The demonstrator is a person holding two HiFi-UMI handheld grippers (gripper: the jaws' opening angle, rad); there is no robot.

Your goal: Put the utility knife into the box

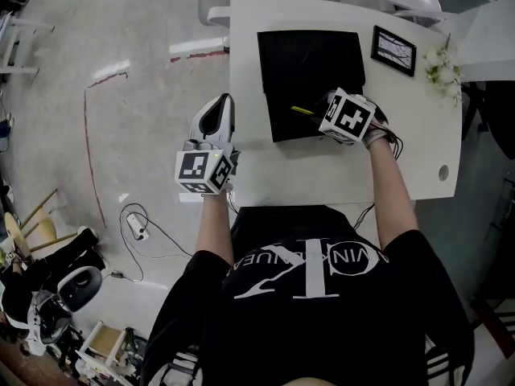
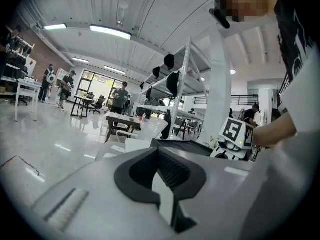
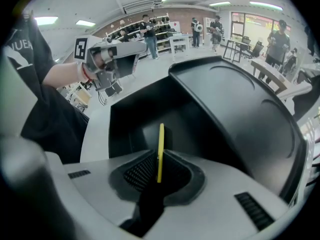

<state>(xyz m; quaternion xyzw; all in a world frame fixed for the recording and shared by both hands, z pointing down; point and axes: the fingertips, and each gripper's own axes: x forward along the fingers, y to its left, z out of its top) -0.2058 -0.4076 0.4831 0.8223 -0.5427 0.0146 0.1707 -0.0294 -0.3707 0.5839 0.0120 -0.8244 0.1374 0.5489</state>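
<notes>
A slim yellow utility knife [image 1: 302, 110] [image 3: 160, 151] stands on edge between the jaws of my right gripper [image 1: 319, 108] [image 3: 159, 176], which is shut on it. The knife hangs over the near half of an open black box [image 1: 282, 125] [image 3: 137, 116] on the white table [image 1: 338, 175]. The box's lid [image 1: 310, 55] [image 3: 240, 109] lies folded back flat on the far side. My left gripper [image 1: 217, 103] [image 2: 162, 176] hovers off the table's left edge, over the floor, shut with nothing in it.
A black picture frame [image 1: 393, 50] and a small bunch of white flowers [image 1: 442, 67] sit at the table's far right. A round cable hole [image 1: 443, 172] is near the right front corner. Cables and a power strip [image 1: 137, 227] lie on the floor at left.
</notes>
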